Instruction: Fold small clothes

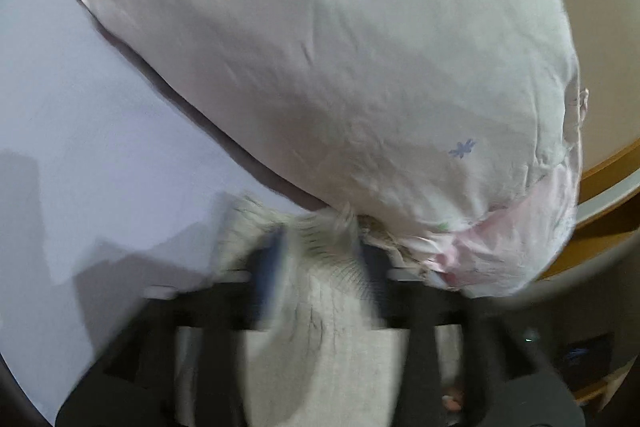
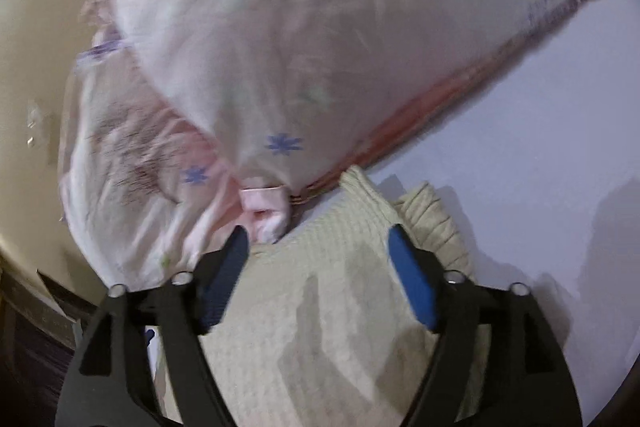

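Our right gripper (image 2: 316, 263) has its fingers (image 2: 410, 279) spread wide, pinching nothing, and the cream ribbed garment (image 2: 320, 307) lies flat right beneath and between them on the pale surface (image 2: 520, 147). On the left gripper (image 1: 316, 267) the picture is smeared with motion; knit cloth sits between its fingers (image 1: 268, 271), which stand apart, yet we cannot tell whether they grip it or only hover over it. The garment lies directly ahead of both pairs of fingers, so neither hand is clearly nearer; in the right wrist view its long axis seems to run away from us, from the bottom of the frame up to a folded corner just past the fingertips, with a second bunched ribbed edge to the right. Beyond that corner, touching or nearly touching it, a white bundle printed with green and blue flowers (image 2: 320, 47) lies across our line of reach, its long edge running slantwise up to the right. We judge that the coming fold turns on taking the near edge and carrying it forward along that axis, short of the bundle.
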{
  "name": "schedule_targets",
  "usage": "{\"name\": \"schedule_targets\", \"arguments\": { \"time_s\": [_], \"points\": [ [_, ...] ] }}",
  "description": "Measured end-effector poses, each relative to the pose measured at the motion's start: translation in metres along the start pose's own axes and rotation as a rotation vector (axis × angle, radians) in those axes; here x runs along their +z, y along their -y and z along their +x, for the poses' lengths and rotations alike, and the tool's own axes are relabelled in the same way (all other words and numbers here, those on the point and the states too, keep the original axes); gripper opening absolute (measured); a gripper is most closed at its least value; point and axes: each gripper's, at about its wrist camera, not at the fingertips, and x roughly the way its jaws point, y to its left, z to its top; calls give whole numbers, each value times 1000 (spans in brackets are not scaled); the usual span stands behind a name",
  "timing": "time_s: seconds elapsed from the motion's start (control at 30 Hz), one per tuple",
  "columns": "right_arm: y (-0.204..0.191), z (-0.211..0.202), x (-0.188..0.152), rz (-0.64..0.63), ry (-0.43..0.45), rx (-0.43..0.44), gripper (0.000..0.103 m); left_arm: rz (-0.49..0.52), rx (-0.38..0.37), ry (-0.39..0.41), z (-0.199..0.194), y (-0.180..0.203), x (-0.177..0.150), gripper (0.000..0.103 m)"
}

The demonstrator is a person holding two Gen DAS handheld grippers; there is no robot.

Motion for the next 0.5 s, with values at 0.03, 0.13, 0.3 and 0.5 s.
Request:
{"name": "schedule_targets", "arguments": {
  "time_s": [0.03, 0.13, 0.3, 0.5],
  "points": [
    [-4, -2, -3, -33, -6, -2, 86, 25, 26, 44, -12, 2, 1, 81],
    [-5, 12, -15, -134, -100, -136, 84, 91, 74, 42, -31, 0, -9, 81],
    [1, -8, -20, -121, -13, 4, 86, 143, 156, -108, -15, -13, -40, 80],
    [9, -17, -18, -88, 3, 85, 87, 94, 51, -155, -1, -18, -67, 46]
  ]
}}
